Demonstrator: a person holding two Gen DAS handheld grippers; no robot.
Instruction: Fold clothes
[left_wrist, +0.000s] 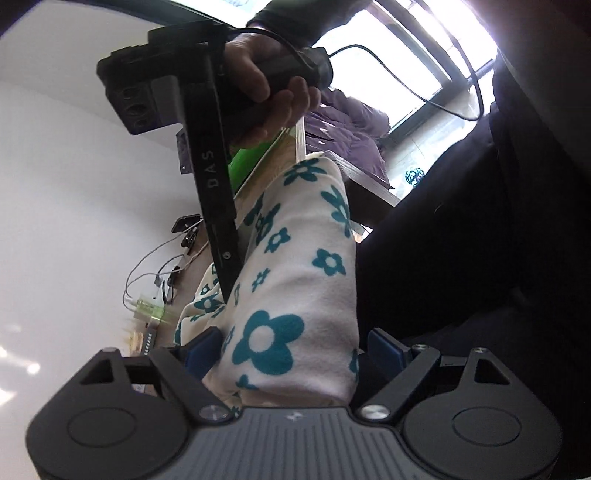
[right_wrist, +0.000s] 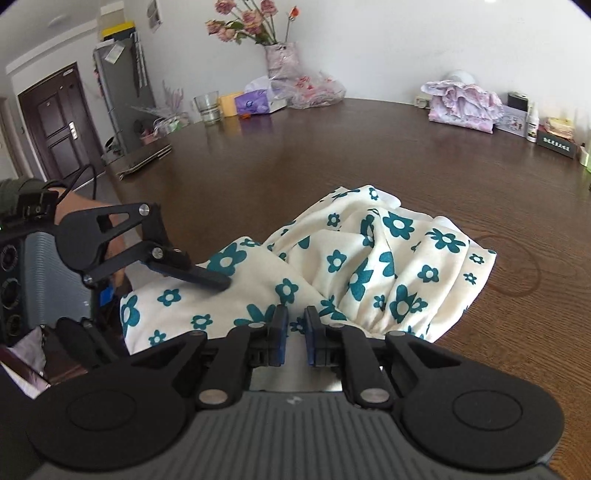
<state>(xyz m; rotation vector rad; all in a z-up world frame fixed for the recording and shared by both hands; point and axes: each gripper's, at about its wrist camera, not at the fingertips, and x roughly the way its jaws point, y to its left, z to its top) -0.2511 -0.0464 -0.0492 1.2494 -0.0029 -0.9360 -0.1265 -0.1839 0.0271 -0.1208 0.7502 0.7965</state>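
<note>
Cloth (right_wrist: 354, 266) lies bunched on the table (right_wrist: 369, 155), its near edge pinched by the right gripper (right_wrist: 295, 328) while the left gripper (left_wrist: 291, 343) straddles a fold with jaws spread, so pulling may drag the heap askew.

Left wrist view sits rolled sideways, hard against the flowered cloth (left_wrist: 295, 295), seemingly at the table's near edge; right wrist view looks across the table (right_wrist: 369, 147) toward its far edge — both share that cloth.

- The left tool (left_wrist: 291, 345) is rolled onto its side, jaws spread wide.
- The right tool (right_wrist: 295, 325) is angled downward, jaws nearly closed, gripped by a hand (left_wrist: 266, 85).
</note>
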